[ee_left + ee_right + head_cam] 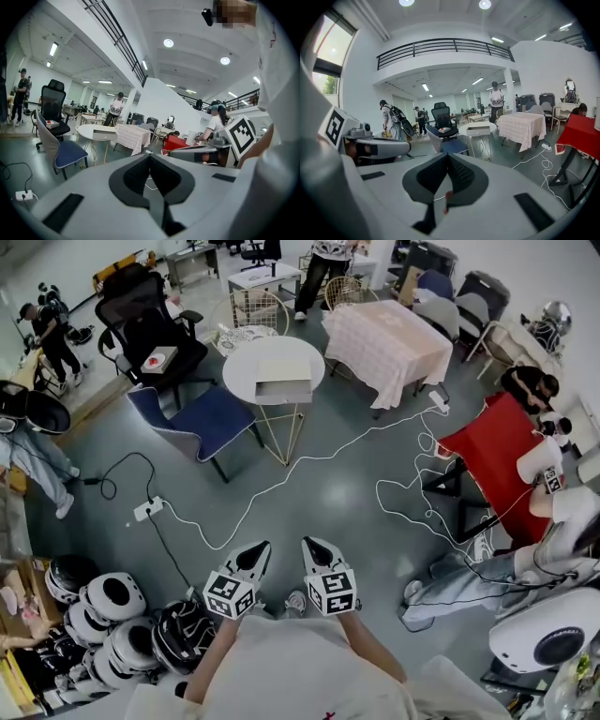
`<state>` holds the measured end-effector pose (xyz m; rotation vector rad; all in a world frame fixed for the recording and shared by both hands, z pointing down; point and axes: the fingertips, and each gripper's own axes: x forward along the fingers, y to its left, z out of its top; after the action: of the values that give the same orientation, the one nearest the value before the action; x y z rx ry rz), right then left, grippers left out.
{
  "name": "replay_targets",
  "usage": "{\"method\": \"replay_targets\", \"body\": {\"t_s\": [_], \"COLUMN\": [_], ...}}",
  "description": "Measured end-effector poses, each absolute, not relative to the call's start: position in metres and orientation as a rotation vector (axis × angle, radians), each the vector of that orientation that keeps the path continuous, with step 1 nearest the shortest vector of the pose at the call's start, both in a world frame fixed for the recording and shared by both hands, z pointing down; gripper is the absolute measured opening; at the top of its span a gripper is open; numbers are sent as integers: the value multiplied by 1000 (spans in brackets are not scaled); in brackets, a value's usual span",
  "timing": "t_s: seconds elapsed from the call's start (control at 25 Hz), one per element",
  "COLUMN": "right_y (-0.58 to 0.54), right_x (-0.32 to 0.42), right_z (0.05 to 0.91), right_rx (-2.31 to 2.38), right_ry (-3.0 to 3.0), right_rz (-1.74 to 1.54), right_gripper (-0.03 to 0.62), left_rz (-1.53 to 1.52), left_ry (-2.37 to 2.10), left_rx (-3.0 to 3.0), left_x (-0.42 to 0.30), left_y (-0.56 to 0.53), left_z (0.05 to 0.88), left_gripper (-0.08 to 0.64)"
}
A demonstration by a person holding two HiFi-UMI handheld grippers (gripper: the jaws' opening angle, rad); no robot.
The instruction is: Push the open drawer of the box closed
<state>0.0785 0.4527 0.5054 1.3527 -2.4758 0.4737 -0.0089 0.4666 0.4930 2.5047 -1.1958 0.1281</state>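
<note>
A pale box (pixel 283 381) with its drawer (pixel 283 393) pulled out toward me sits on a round white table (pixel 246 371), far across the floor. It shows small in the left gripper view as the box (pixel 104 134) and in the right gripper view as the box (pixel 479 130). Both grippers are held close to my body, side by side, well short of the table. My left gripper (pixel 262 547) is shut and empty, its jaws meeting at the left gripper (pixel 150 157). My right gripper (pixel 307 543) is also shut with nothing in it, seen again as the right gripper (pixel 447 157).
A blue chair (pixel 202 423) stands left of the round table, a black office chair (pixel 150 334) behind it. A cloth-covered table (pixel 389 338) is to the right, a red table (pixel 497 460) nearer. White cables (pixel 309 460) and a power strip (pixel 148 509) cross the floor. Helmets (pixel 112 615) pile at lower left.
</note>
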Motion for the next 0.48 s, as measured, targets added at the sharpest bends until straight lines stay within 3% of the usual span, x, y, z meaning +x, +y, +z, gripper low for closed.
{"method": "replay_targets", "body": {"t_s": [0.48], "right_y": [443], "right_x": [100], "right_z": [505], "right_rx": [1353], "right_ry": [-2498], "right_rz": [447], "right_gripper": [15], "left_rz": [114], "left_ry": [-1188], "left_rx": [2519], "left_x": [20], "left_y": [460], "left_z": [494], "left_gripper": [12]}}
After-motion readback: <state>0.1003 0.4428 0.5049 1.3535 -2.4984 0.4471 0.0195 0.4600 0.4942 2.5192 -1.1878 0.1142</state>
